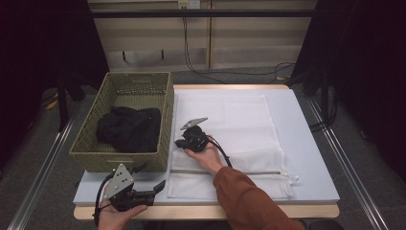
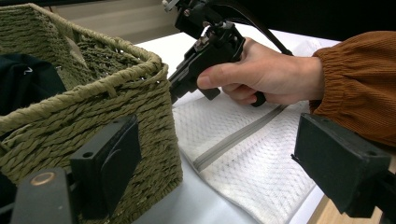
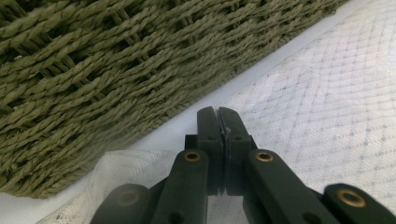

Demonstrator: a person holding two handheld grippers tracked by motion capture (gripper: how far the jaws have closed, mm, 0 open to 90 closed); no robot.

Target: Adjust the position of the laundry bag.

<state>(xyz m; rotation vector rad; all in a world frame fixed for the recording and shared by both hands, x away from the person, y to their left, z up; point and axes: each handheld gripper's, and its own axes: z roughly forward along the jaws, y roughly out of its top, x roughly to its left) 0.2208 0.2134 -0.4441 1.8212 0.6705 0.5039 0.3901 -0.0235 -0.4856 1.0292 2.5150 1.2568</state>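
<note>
My table [image 1: 306, 143] carries a white mesh bag [image 1: 239, 129] spread flat over most of its top, with a zipper line running across its near part. A green woven basket [image 1: 158, 120] stands at the table's left edge, just beside the bag, and a bundle of black clothing [image 1: 128, 128] lies inside it.

My right gripper [image 1: 184, 143] sits at the bag's left edge, close to the basket wall. In the right gripper view its jaws are pressed together with a thin fold of the white mesh [image 3: 223, 128] pinched between the pads, and a bit of the fabric puffs up on the left beneath them. The left gripper view shows my right hand [image 2: 261, 74] wrapped around the handle, orange sleeve [image 2: 359, 79] behind it.

My left gripper [image 1: 153, 179] rests at the near left corner of the table, in front of the basket. Its jaws stand wide apart with nothing between them.
</note>
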